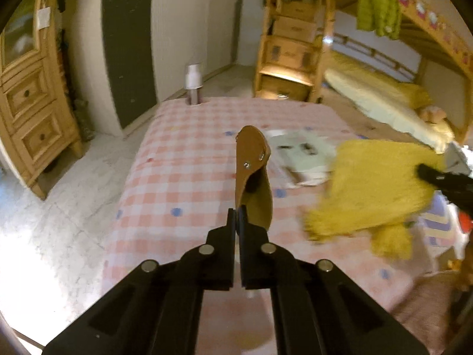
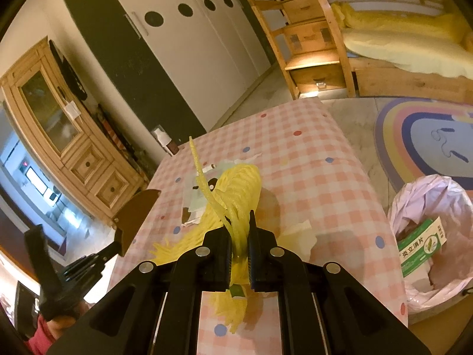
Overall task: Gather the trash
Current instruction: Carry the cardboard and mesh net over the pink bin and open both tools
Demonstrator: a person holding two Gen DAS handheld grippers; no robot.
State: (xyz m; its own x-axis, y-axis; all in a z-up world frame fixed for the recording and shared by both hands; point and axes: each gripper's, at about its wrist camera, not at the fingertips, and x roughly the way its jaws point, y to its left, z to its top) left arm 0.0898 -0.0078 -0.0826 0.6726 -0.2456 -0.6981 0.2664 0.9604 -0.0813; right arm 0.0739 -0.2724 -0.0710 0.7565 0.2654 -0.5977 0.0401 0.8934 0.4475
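Observation:
My left gripper [image 1: 236,222] is shut on a brown leather-like piece with rivets [image 1: 251,174], held above the pink checked table [image 1: 183,177]; the piece also shows in the right wrist view [image 2: 134,219]. My right gripper [image 2: 239,236] is shut on a yellow mesh net [image 2: 236,195], lifted off the table; in the left wrist view the net [image 1: 372,189] hangs blurred at the right. Pale paper wrappers [image 1: 304,153] lie on the table behind it. A bin lined with a pink bag [image 2: 434,236] stands right of the table, holding a green box [image 2: 419,248].
A small white-capped bottle [image 1: 193,84] stands at the table's far edge. A wooden cabinet [image 1: 29,94] is at the left, a bunk bed with drawer steps [image 1: 292,50] at the back right, and a rainbow rug [image 2: 419,136] on the floor.

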